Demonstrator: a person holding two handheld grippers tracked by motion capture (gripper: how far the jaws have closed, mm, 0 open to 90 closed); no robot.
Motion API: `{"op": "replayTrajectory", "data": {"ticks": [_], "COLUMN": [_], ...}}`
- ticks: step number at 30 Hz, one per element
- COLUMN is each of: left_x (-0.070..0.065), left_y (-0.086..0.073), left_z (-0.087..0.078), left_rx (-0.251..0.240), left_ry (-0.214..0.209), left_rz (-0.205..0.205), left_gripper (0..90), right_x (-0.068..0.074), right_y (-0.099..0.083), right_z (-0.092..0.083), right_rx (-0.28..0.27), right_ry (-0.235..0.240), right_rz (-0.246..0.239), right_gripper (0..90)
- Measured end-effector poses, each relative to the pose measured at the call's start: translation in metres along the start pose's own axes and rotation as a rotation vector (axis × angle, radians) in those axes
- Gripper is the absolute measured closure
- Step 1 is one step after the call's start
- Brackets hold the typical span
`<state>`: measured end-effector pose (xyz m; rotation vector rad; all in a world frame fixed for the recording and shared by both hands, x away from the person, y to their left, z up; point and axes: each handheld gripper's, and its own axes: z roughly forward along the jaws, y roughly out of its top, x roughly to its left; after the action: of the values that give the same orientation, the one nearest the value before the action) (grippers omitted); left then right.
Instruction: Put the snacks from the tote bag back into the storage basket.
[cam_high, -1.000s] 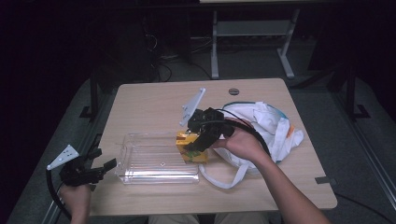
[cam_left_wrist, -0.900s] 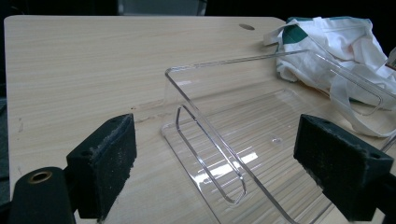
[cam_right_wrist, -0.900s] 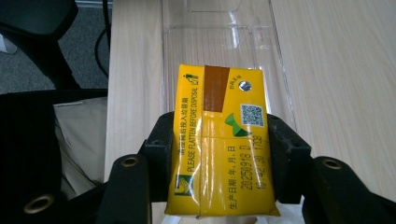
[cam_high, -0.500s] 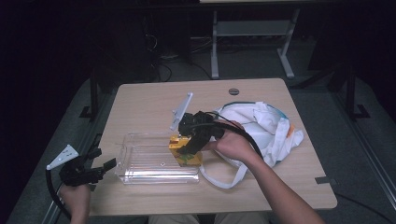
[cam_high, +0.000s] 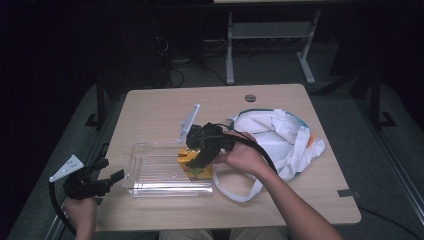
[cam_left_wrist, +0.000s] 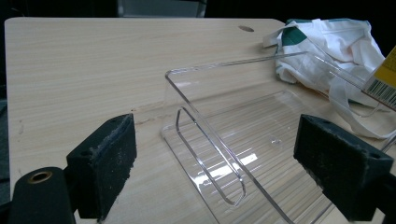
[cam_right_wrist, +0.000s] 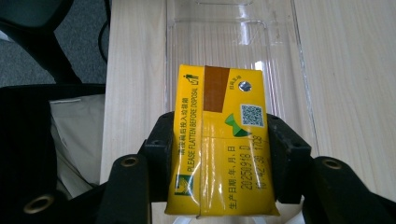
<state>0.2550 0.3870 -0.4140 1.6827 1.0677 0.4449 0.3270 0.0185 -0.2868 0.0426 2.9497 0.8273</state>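
My right gripper (cam_high: 197, 162) is shut on a yellow drink carton (cam_high: 195, 167), which it holds over the right end of a clear plastic tray (cam_high: 150, 172). In the right gripper view the carton (cam_right_wrist: 219, 140) sits squeezed between both pads (cam_right_wrist: 161, 149), top face up, with the tray (cam_right_wrist: 280, 60) beneath and beyond it. My left gripper (cam_high: 107, 182) stays off the table's left front corner, open and with nothing in it. The left gripper view looks past its two pads (cam_left_wrist: 107, 163) at the tray's near end (cam_left_wrist: 219, 154), with a corner of the carton (cam_left_wrist: 385, 79) at the right edge.
A white cloth bag (cam_high: 280, 140) with long straps lies on the right half of the wooden table (cam_high: 165, 110). The table has a cable hole (cam_high: 250, 97) near its far edge. A white frame (cam_high: 270, 35) stands on the floor behind.
The right gripper has carried the yellow carton leftward and a little lower, from beside the bag to over the tray's right end. The left gripper has stayed put.
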Motion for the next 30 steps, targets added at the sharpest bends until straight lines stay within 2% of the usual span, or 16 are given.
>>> {"op": "replayTrajectory", "data": {"ticks": [14, 30], "left_x": [0.0, 0.0], "left_y": [0.0, 0.0], "left_z": [0.0, -0.001], "left_rx": [-0.005, -0.012], "left_ry": [-0.001, -0.006], "left_rz": [0.0, -0.008], "left_gripper": [12.7, 12.7], "right_x": [0.0, 0.0], "right_y": [0.002, -0.001], "right_z": [0.016, 0.027], "right_rx": [0.014, 0.023], "right_ry": [0.017, 0.021], "right_rz": [-0.001, 0.002], "right_gripper": [51.1, 51.0]}}
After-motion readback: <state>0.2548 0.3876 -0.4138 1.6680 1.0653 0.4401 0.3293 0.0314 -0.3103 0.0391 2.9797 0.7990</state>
